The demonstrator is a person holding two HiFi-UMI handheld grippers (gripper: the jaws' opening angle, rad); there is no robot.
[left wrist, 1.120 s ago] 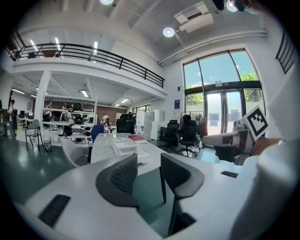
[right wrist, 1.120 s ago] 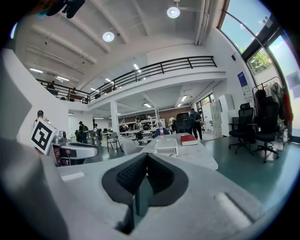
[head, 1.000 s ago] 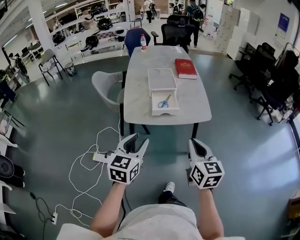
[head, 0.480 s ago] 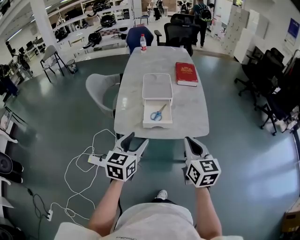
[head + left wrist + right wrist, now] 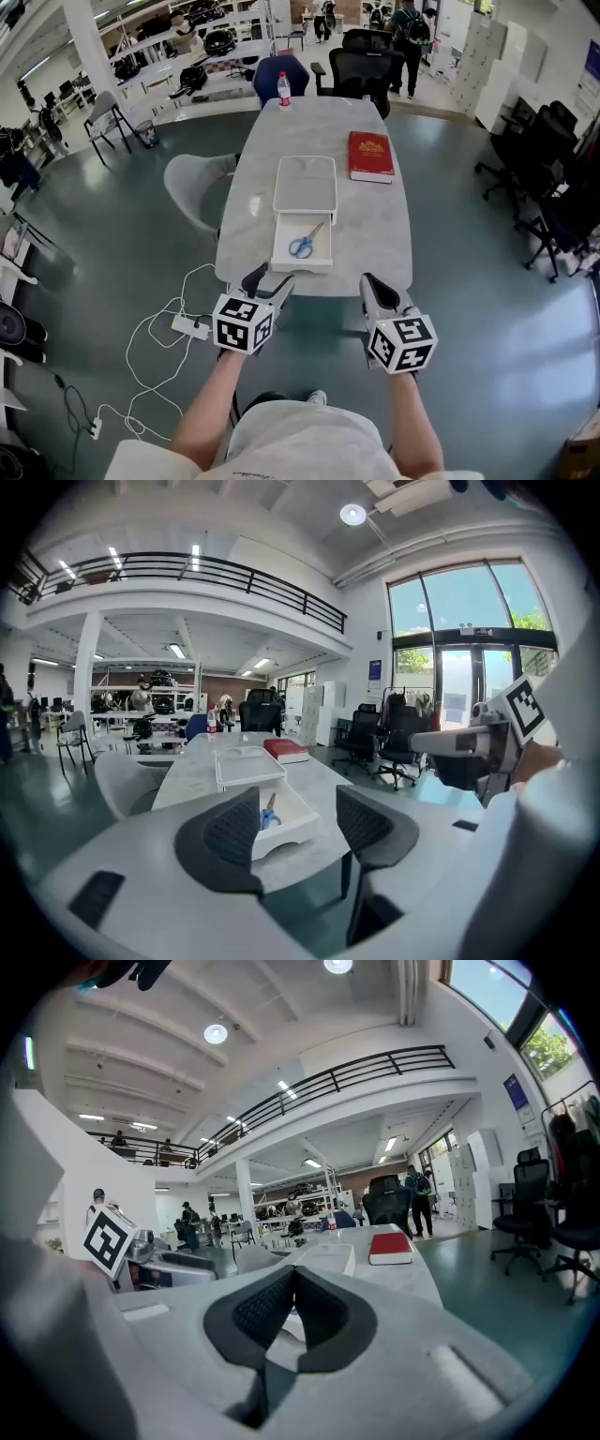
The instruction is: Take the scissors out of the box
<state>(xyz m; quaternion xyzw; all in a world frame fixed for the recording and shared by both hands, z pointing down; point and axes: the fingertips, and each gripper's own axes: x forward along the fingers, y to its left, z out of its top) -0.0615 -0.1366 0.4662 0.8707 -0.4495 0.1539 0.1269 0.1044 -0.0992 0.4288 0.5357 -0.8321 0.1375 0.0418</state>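
Grey table (image 5: 375, 225) ahead; L claw (image 5: 270, 277) just-opened wide, empty; R claw (image 5: 372, 285) clenched, empty.

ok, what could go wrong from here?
Scissors lie flat in the box: jaws may scrape its bottom and miss. The box sits near the table edge; a push could shift it. White cable loose on the floor, left of the approach path: trip risk.
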